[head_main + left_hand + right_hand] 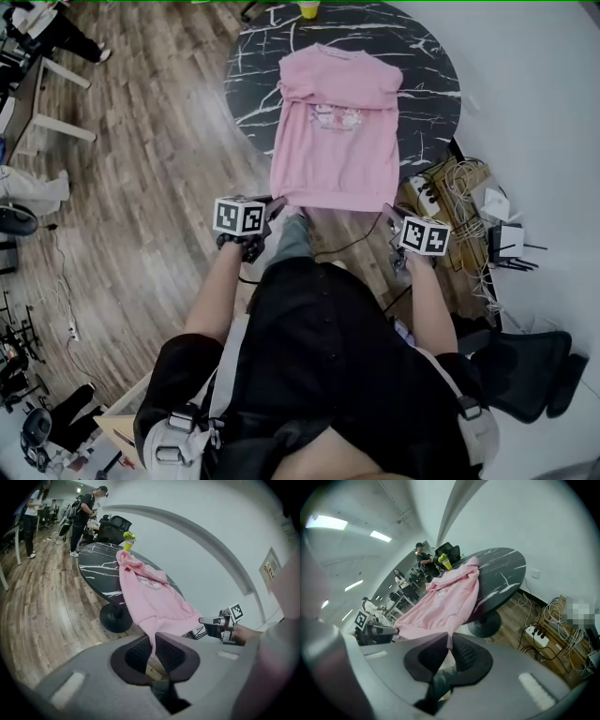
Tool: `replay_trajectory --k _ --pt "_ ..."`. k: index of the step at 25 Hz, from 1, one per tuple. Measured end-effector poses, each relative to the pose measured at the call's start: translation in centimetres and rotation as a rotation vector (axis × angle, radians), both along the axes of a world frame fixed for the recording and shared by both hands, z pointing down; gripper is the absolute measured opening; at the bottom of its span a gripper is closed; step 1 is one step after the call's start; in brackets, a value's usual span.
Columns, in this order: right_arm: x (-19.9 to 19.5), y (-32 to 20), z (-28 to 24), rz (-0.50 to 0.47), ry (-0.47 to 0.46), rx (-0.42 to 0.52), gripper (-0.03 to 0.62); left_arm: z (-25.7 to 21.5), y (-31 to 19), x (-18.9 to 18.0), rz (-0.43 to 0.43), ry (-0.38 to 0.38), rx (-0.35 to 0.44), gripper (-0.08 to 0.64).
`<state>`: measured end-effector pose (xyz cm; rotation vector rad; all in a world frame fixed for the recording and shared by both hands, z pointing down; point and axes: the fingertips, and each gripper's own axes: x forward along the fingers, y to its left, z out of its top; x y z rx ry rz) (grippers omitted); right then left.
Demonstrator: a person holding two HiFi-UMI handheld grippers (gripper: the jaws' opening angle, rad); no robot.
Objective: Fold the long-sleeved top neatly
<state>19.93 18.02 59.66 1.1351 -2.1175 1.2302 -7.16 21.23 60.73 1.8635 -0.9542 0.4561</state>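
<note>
I have the left gripper (153,641) clenched on one hem corner of the pink top (337,141), and the right gripper (449,641) clenched on the other. The top's upper half lies on the round table (431,56). Pinching both corners keeps the overhanging hem taut and level, ready, I judge, to fold upward.

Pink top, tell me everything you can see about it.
The pink top looks like soft fleece, with a small print on the chest and sleeves seemingly folded across it. Its upper part lies on the round black marbled table; its lower part stretches off the near edge, where the left gripper and right gripper each pinch a hem corner.
</note>
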Motion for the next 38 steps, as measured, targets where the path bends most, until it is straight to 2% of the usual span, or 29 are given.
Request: replay_trajectory --k 4,10,17,22,29,38 --pt "-0.1 -2.1 -3.7 0.015 -0.023 0.066 0.023 -3.2 -1.9 0.0 -0.007 0.042 0.031 0.032" --pt "-0.1 -6.7 -6.6 0.023 -0.042 0.138 0.021 -5.4 -6.6 0.2 0.030 0.011 0.095 0.032" --pt "-0.9 -12.8 -8.2 0.047 -0.032 0.174 0.021 -7.5 -12.9 -1.2 0.044 0.017 0.121 0.032" --pt "-1.6 -17.3 -9.6 0.068 -0.028 0.201 0.021 -9.0 -17.4 -1.8 0.046 0.070 0.118 0.032" --pt "-2.8 -22.8 -11.3 0.106 -0.018 0.236 0.021 -10.8 -23.0 -2.6 0.081 0.099 0.134 0.032" --pt "-4.4 -29.2 -12.1 0.178 0.014 0.271 0.023 -11.4 -30.1 -4.0 0.126 0.089 0.116 0.034"
